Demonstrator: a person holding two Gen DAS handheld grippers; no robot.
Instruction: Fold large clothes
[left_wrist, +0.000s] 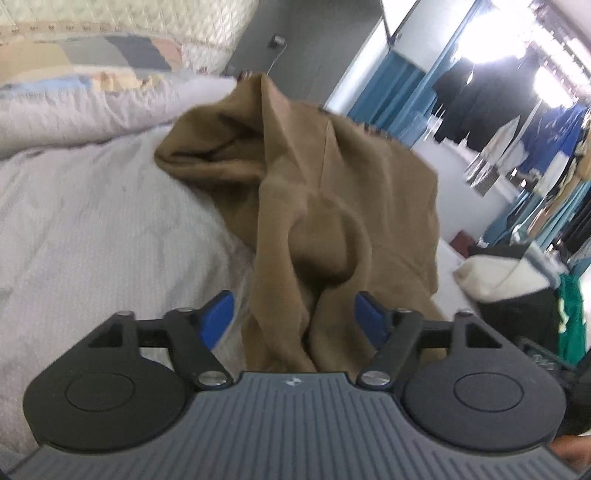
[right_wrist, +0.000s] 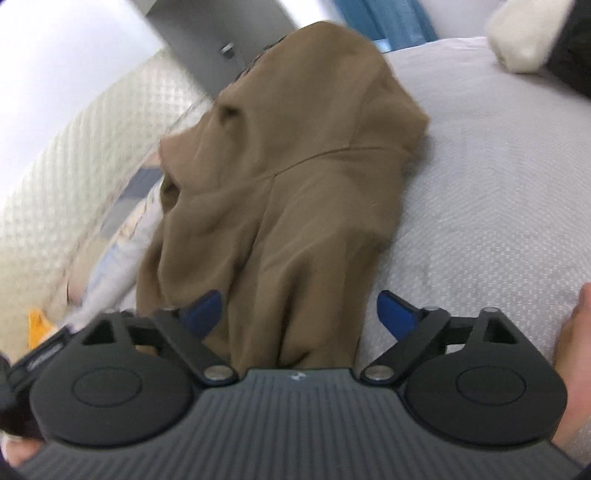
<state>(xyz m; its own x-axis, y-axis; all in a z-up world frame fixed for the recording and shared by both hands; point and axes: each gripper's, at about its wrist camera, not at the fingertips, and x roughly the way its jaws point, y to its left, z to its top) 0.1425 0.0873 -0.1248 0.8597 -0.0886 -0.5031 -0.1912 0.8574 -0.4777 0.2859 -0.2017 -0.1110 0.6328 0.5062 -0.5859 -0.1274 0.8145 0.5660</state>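
The brown garment (left_wrist: 314, 192) lies bunched on the grey bed (left_wrist: 92, 221). The left gripper (left_wrist: 295, 317) and the right gripper (right_wrist: 299, 314) are both spread, cloth lying loose between their blue pads.

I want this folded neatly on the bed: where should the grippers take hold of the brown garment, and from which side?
Grip the brown garment by its near bunched edge, which already lies between the open left gripper and open right gripper. Come in low from the near side; its far end is crumpled and heaped.

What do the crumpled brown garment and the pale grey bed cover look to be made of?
Crumpled brown garment: soft, matte, thick knit or fleece-like fabric, judging by its rounded folds and one stitched seam. Pale grey bed cover: padded textile, its dotted woven texture puffing up softly.
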